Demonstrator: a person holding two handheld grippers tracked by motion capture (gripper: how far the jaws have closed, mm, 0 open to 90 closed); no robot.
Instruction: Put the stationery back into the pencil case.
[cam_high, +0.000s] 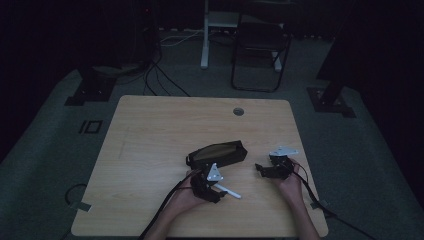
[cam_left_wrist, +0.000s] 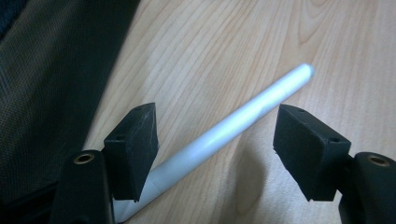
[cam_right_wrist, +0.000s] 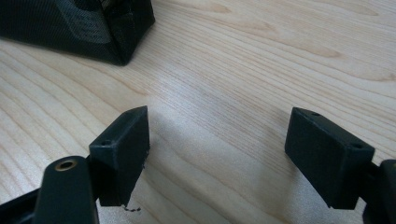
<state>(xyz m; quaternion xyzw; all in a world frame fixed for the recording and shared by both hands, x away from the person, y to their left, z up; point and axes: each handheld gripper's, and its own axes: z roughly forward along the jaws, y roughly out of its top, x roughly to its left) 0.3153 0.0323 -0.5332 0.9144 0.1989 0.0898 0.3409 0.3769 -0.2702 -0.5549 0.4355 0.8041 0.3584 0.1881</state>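
The left gripper (cam_left_wrist: 215, 149) stands with jaws apart astride a white pen (cam_left_wrist: 224, 135) lying on the worktop (cam_high: 150, 145) just beside the black pouch (cam_high: 218, 153). Centre the pen between the pads, then close squarely. The right gripper (cam_right_wrist: 217, 158) hovers spread and empty nearby.

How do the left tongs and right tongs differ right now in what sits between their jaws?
The left tongs have a white pen lying on the table between their open jaws; the right tongs have bare wood between theirs. The left tongs sit beside the black pouch, nearer the person; the right tongs lie off to its right. Both are open and gripping nothing.
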